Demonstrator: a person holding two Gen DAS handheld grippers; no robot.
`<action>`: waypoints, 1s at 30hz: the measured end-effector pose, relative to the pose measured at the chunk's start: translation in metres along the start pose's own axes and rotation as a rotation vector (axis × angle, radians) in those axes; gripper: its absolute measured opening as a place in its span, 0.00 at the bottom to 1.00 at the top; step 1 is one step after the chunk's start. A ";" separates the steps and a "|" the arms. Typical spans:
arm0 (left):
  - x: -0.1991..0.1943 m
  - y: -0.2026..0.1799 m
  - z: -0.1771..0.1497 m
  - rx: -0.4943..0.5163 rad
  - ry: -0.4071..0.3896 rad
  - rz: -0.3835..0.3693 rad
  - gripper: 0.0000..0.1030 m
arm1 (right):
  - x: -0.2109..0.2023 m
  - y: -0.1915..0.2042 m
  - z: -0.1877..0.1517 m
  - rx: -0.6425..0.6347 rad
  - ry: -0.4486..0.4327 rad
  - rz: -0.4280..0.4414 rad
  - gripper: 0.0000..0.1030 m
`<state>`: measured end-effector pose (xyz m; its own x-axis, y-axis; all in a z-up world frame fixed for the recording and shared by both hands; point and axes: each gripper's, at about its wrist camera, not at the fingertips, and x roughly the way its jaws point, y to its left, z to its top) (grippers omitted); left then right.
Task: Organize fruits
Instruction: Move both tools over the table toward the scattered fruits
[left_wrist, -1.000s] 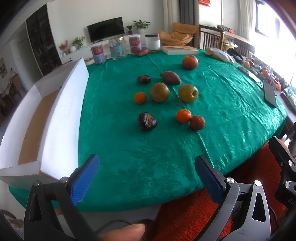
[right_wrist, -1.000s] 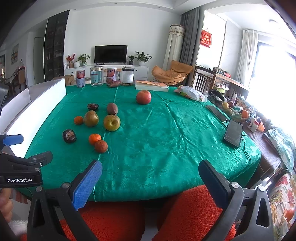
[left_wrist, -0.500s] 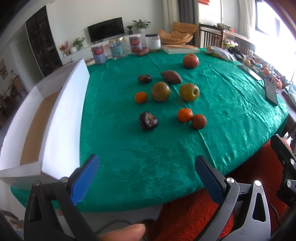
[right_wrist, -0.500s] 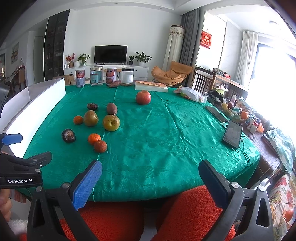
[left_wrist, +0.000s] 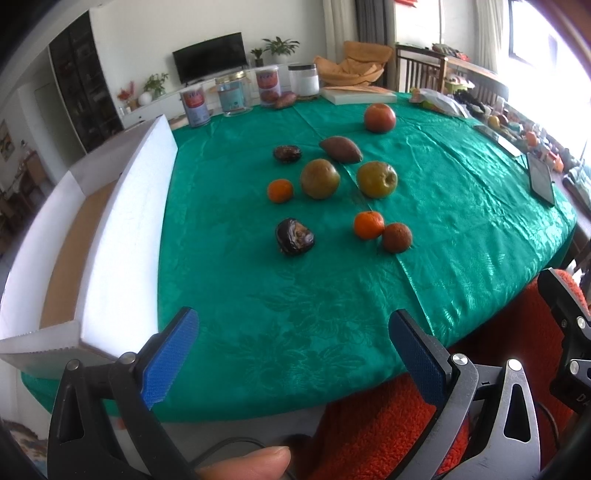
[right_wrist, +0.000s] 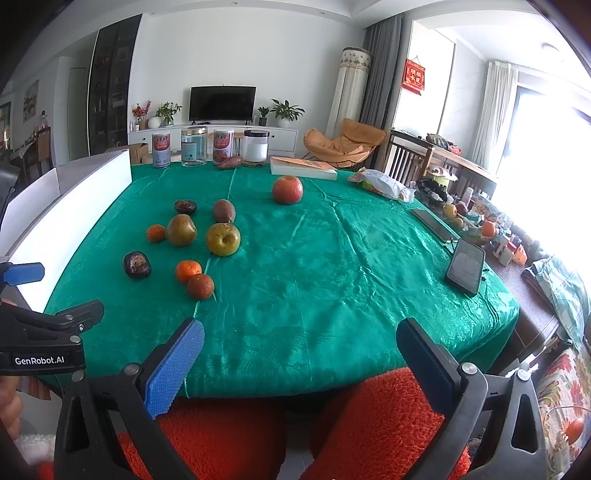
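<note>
Several fruits lie on the green tablecloth (left_wrist: 258, 295): a dark wrinkled fruit (left_wrist: 294, 236), a tangerine (left_wrist: 368, 225) touching a brownish round fruit (left_wrist: 396, 237), two green-brown pears (left_wrist: 319, 178) (left_wrist: 376, 179), a small tangerine (left_wrist: 280, 190), a red apple (left_wrist: 379, 117) and a sweet potato (left_wrist: 340, 149). A white foam box (left_wrist: 92, 236) with a brown bottom stands along the table's left edge. My left gripper (left_wrist: 291, 350) hangs open over the near edge, holding nothing. My right gripper (right_wrist: 299, 363) is open too, near the front edge, right of the fruits (right_wrist: 200, 286).
Jars (right_wrist: 194, 146) and a book (right_wrist: 303, 167) line the far edge. Phones (right_wrist: 465, 266) lie at the right side of the table. Orange-red cushioned seats (right_wrist: 369, 424) sit under the near edge. A fingertip (left_wrist: 247, 463) shows at the bottom of the left view.
Both grippers have shifted only slightly; the left view has edged a little closer to the table. No fruit has moved.
</note>
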<state>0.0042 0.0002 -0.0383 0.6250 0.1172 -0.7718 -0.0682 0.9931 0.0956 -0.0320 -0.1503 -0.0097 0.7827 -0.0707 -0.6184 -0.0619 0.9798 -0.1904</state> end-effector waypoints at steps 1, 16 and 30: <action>0.000 0.000 0.000 0.000 0.001 0.001 1.00 | 0.000 0.000 0.000 -0.001 0.001 0.000 1.00; 0.005 -0.001 -0.001 0.004 0.022 0.003 1.00 | 0.006 0.003 -0.003 -0.008 0.029 -0.008 1.00; 0.011 -0.003 -0.004 -0.001 0.053 -0.006 1.00 | 0.018 0.002 0.005 0.018 0.118 -0.005 1.00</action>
<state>0.0082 -0.0011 -0.0499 0.5837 0.1114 -0.8043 -0.0652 0.9938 0.0904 -0.0148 -0.1483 -0.0179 0.7049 -0.0955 -0.7029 -0.0464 0.9826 -0.1800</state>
